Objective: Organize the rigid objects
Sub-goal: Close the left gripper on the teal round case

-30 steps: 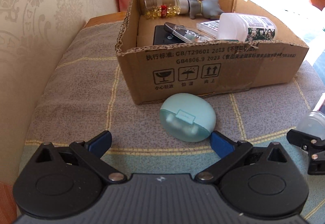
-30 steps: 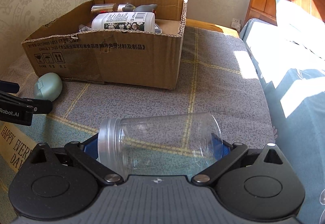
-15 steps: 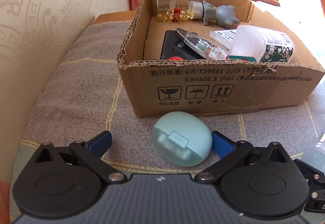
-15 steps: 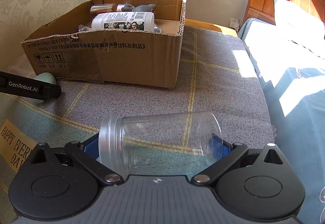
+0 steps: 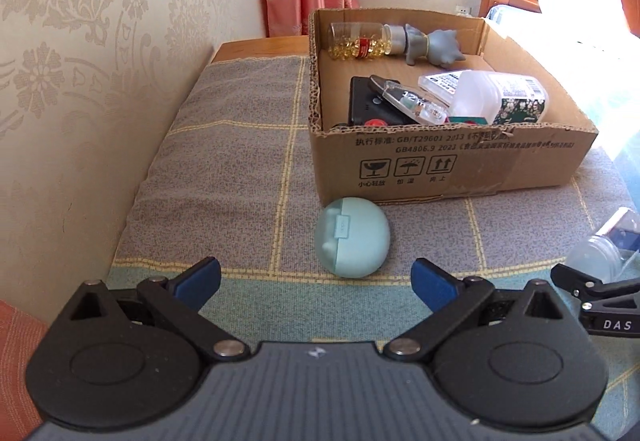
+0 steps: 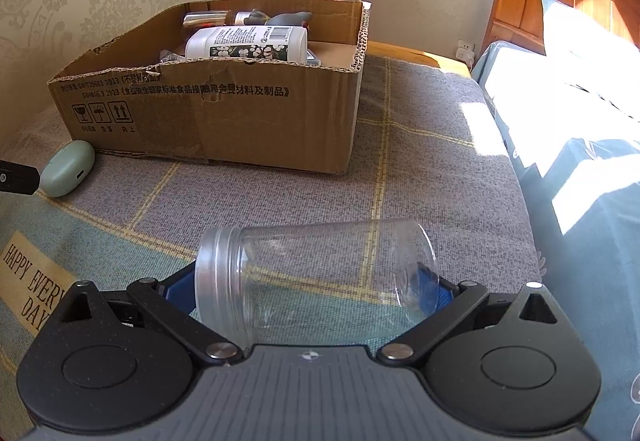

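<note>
A teal earbud case (image 5: 352,237) lies on the checked blanket just in front of the cardboard box (image 5: 452,157). My left gripper (image 5: 316,279) is open, its blue fingertips a little short of the case and not touching it. My right gripper (image 6: 308,289) is shut on a clear plastic jar (image 6: 316,277), held sideways with its screw lid to the left. From the right wrist view the case (image 6: 66,169) sits at the box's (image 6: 208,113) near left corner. The jar (image 5: 600,257) also shows at the left wrist view's right edge.
The box holds a capsule bottle (image 5: 360,41), a grey figurine (image 5: 436,45), a white floral-label bottle (image 5: 504,97) and a black device (image 5: 368,105). A papered wall (image 5: 100,81) runs close on the left. A wooden headboard (image 6: 540,1) and sunlit bedding (image 6: 580,121) lie to the right.
My left gripper has drawn back and swung left, so the earbud case, which sat between its fingertips, now lies ahead of them and looks turned. The right gripper still holds the jar.
</note>
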`<action>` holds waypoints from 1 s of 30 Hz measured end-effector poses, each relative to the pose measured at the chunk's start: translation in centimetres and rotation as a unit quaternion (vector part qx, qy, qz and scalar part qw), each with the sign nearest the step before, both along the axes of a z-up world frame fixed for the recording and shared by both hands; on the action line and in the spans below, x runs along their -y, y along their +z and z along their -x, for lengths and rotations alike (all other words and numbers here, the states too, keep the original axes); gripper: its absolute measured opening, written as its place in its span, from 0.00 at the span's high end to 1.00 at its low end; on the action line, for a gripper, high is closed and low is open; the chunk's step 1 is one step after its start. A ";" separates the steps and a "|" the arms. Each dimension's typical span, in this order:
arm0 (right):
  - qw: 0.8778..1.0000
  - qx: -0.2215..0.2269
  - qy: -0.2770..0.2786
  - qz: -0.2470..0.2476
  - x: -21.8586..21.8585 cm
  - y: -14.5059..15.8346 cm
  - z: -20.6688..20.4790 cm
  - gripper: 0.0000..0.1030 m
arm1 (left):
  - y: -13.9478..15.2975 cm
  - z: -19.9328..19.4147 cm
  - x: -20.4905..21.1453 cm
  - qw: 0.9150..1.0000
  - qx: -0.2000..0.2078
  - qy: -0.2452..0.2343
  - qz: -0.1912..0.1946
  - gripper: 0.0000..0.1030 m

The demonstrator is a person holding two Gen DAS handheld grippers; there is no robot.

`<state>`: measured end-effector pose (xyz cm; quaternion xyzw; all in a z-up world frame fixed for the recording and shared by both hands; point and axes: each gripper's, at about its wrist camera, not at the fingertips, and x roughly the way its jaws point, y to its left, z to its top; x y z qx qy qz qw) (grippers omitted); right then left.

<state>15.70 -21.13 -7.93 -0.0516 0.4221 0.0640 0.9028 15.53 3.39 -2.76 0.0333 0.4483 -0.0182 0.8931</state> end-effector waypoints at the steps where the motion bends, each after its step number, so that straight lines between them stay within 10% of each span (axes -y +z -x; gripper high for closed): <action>1: 1.000 0.000 0.002 0.000 0.0 0.0 0.1 0.00 | 0.5 0.3 0.2 1.000 0.001 -0.010 0.002 0.02; 7: 1.000 0.000 0.005 0.000 0.1 0.0 0.6 0.00 | 2.4 1.9 1.1 0.998 0.026 -0.052 0.018 0.02; 17: 1.000 0.015 0.011 -0.003 0.6 -0.2 1.9 0.00 | -4.7 -0.4 1.1 0.999 0.009 -0.019 0.032 0.13; 30: 0.999 0.028 0.020 -0.005 1.0 -0.3 2.4 0.00 | -5.3 -1.6 1.1 0.996 0.070 -0.031 0.036 0.30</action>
